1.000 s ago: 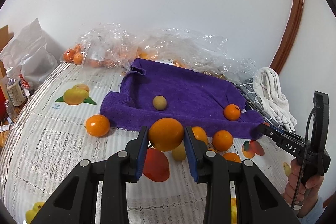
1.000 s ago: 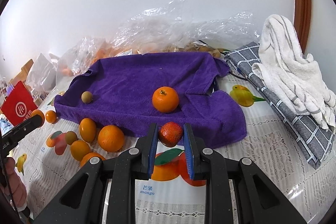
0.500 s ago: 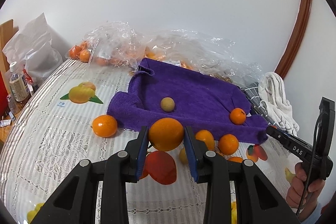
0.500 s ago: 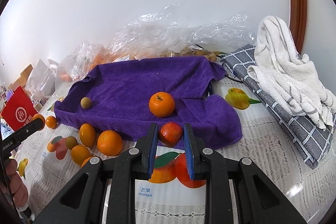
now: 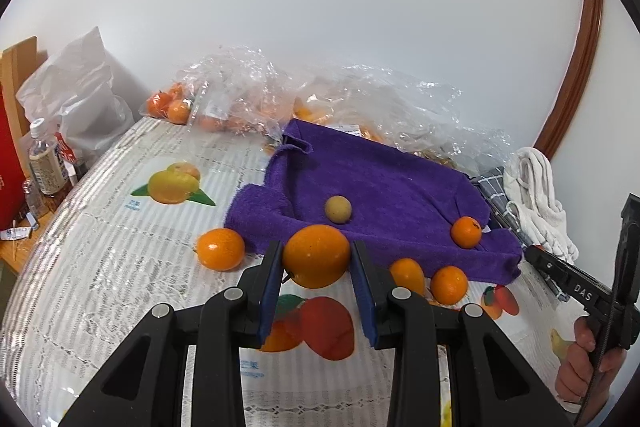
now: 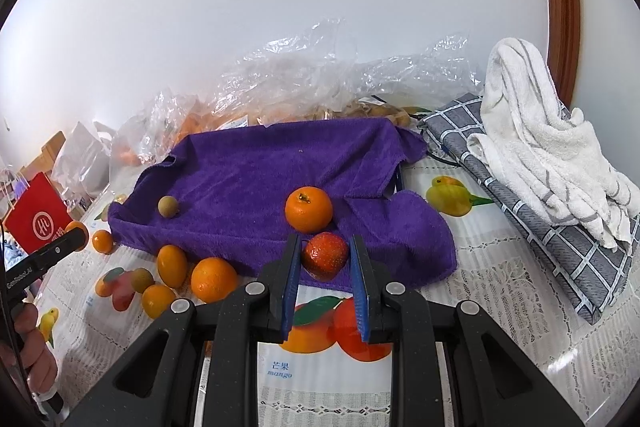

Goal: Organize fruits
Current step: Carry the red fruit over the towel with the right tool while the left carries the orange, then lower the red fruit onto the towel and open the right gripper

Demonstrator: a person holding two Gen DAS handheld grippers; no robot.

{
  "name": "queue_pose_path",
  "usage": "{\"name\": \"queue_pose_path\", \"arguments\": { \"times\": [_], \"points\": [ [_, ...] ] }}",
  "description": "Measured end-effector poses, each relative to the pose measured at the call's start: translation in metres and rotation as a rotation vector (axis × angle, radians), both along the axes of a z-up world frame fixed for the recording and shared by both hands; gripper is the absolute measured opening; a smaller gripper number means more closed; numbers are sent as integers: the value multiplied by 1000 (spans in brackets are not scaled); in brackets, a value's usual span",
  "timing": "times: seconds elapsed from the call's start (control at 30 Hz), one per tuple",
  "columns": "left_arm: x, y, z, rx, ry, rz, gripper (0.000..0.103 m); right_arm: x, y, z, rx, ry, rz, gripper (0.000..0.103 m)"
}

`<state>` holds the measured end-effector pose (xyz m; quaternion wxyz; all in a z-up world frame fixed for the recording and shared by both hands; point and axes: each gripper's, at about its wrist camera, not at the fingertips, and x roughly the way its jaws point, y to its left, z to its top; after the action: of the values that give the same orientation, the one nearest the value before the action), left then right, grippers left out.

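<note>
Loose oranges (image 5: 220, 249), purple towel (image 5: 384, 183), plastic bags (image 5: 240, 99)

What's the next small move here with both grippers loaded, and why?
Probably carry the right gripper forward over the purple towel and set its red fruit down near the mandarin. The left gripper is likewise shut on a large orange, so neither can pick more. Only two fruits lie on the towel; several oranges wait off its near edge.

The white fruit-printed tablecloth (image 6: 500, 279) reads "mango" under two Chinese characters; the right gripper's black handle (image 5: 580, 287) says "DAS"; the left gripper's black handle (image 6: 30, 269) perhaps "GenRobot.AI".
</note>
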<state>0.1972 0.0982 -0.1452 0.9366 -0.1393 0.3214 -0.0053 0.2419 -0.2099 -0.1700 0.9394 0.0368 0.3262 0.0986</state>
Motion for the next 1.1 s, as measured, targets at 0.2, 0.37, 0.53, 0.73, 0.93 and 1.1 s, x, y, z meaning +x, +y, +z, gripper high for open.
{"name": "queue_pose_path", "arguments": {
  "times": [0.2,0.37,0.53,0.73,0.93,1.1],
  "points": [
    [-5,3,5,25,-19,28,32,-2,1,4,15,-6,10,24],
    [-5,4,13,16,-10,26,32,0,4,9,17,-9,22,24],
    [3,4,30,-9,-13,8,32,7,6,26,4,-17,21,24],
    [23,12,51,-21,-50,14,32,18,11,60,-43,-81,24,24],
    [52,13,53,-32,-45,19,32,41,15,63,-39,-77,18,24],
    [82,-2,36,0,0,8,32,63,18,41,-49,-25,18,24]
  ]
}}
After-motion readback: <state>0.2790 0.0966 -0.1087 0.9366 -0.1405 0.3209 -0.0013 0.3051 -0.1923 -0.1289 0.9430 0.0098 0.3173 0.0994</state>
